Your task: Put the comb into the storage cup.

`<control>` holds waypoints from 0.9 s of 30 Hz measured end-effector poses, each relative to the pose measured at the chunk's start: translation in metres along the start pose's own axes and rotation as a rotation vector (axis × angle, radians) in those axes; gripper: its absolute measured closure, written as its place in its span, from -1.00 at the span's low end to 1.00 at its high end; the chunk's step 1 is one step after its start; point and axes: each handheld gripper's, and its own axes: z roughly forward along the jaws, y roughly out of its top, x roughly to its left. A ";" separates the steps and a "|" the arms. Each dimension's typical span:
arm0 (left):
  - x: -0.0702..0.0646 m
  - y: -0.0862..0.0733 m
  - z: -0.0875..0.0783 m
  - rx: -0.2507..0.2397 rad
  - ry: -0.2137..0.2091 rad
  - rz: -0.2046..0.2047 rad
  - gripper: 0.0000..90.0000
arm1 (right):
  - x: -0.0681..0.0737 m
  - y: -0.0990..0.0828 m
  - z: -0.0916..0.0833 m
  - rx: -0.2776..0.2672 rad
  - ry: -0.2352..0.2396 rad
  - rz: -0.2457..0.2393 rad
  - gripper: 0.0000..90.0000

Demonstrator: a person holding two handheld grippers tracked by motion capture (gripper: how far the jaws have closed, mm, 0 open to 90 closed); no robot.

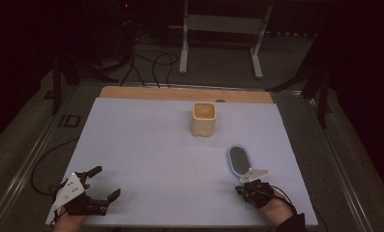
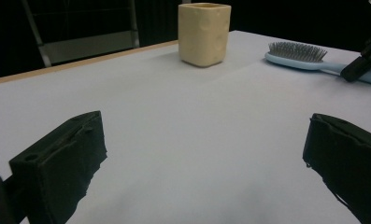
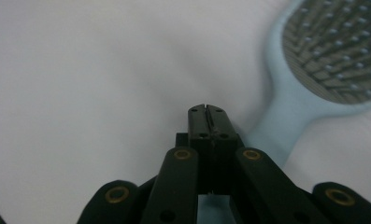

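Right now I have the light blue hairbrush [image 1: 240, 162] lying bristles up on the white table sheet [image 1: 146, 145], nearer me than the yellow cup [image 1: 203, 119] and off to its right. My right gripper [image 1: 248, 186] sits at the brush's near end, jaws pressed together, with the handle passing beneath them; I cannot tell if they pinch it. My left gripper [image 1: 104, 181] rests far left of the brush, jaws spread wide over bare sheet.

cup [image 1: 203, 119]: pale yellow
hairbrush [image 1: 239, 161]: light blue, grey bristles
desk [image 1: 146, 154]: white, wood edge
tools: black
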 end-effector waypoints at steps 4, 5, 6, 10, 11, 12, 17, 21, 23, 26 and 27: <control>0.000 0.000 0.000 0.000 0.001 0.001 -1.00 | -0.009 -0.004 -0.003 0.013 -0.015 0.008 1.00; 0.000 0.000 0.000 0.000 0.002 0.001 -1.00 | -0.009 -0.004 -0.003 0.013 -0.015 0.008 1.00; 0.000 0.000 0.000 0.000 0.002 -0.001 -1.00 | -0.014 -0.007 -0.004 0.016 -0.018 0.022 1.00; 0.001 0.000 0.000 0.000 0.002 -0.003 -1.00 | -0.022 -0.011 -0.007 0.025 -0.039 0.031 1.00; 0.001 0.000 0.000 0.000 0.002 -0.003 -1.00 | -0.022 -0.011 -0.007 0.025 -0.039 0.031 1.00; 0.001 -0.001 0.000 0.001 0.002 -0.004 -1.00 | -0.026 -0.013 -0.009 0.026 -0.053 0.040 1.00; 0.001 0.000 0.000 -0.001 0.001 -0.006 -1.00 | -0.034 -0.016 -0.011 0.029 -0.075 0.052 1.00; 0.001 -0.001 0.001 0.002 0.000 -0.007 -1.00 | -0.038 -0.016 -0.011 0.038 -0.088 0.055 1.00; 0.001 -0.001 0.001 0.002 0.001 -0.005 -1.00 | -0.040 -0.016 -0.011 0.045 -0.103 0.054 1.00; 0.001 0.000 0.000 0.001 0.002 -0.003 -1.00 | -0.044 -0.017 -0.012 0.052 -0.116 0.061 1.00; 0.001 0.000 0.000 0.001 0.001 -0.005 -1.00 | -0.045 -0.017 -0.012 0.051 -0.119 0.064 1.00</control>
